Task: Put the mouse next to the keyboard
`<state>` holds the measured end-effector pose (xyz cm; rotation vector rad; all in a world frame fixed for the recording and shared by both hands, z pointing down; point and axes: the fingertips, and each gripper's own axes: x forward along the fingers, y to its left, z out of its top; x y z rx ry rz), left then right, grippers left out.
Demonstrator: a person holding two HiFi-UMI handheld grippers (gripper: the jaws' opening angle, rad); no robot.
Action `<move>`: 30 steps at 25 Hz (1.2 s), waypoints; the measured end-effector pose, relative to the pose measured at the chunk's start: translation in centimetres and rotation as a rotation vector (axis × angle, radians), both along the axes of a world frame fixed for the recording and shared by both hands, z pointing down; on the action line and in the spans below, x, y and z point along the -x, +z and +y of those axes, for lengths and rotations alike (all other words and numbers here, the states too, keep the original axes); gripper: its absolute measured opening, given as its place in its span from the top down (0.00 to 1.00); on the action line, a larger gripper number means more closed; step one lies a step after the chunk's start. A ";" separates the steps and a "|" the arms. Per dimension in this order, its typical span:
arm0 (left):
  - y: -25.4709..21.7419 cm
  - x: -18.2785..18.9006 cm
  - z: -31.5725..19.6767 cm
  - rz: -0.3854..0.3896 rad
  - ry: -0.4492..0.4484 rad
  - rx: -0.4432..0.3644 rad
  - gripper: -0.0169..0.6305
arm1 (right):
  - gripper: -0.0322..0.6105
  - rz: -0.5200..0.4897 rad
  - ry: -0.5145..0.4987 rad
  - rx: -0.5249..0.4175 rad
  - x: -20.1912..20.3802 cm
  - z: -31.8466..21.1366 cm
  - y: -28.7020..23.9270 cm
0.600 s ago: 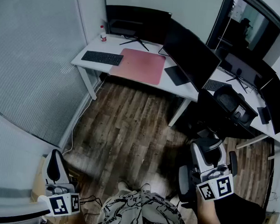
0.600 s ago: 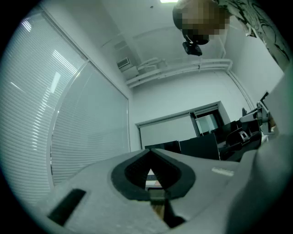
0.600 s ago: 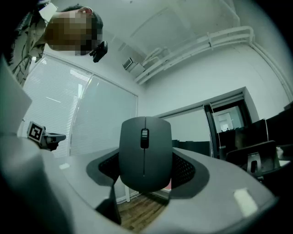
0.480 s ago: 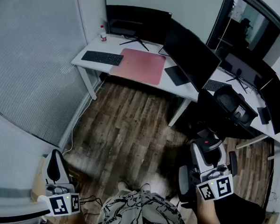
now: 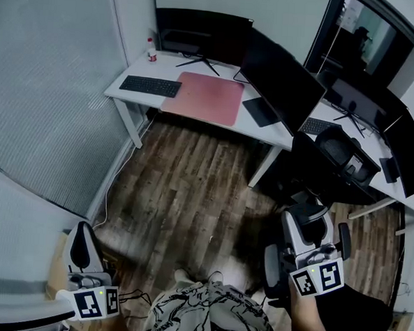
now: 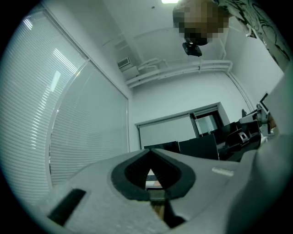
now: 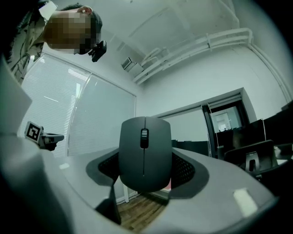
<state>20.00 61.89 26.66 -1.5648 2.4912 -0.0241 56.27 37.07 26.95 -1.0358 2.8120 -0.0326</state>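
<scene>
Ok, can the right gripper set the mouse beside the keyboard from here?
Probably not yet: the right gripper, holding the mouse, is far from the keyboard on the desk. Only floor lies between, so stepping closer should do.

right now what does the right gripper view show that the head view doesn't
Only the right gripper view: the top of the dark grey mouse with its scroll wheel, clamped between the right gripper's jaws, and the ceiling pipes. Only the head view: the black keyboard, lying on the white desk left of the pink desk mat. Both: the window blinds, the wooden floor and part of the left gripper.
</scene>
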 end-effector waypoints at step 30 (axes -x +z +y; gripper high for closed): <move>2.3 5.3 -0.8 0.026 0.147 0.026 0.98 | 0.48 0.006 0.087 0.015 4.1 4.6 0.8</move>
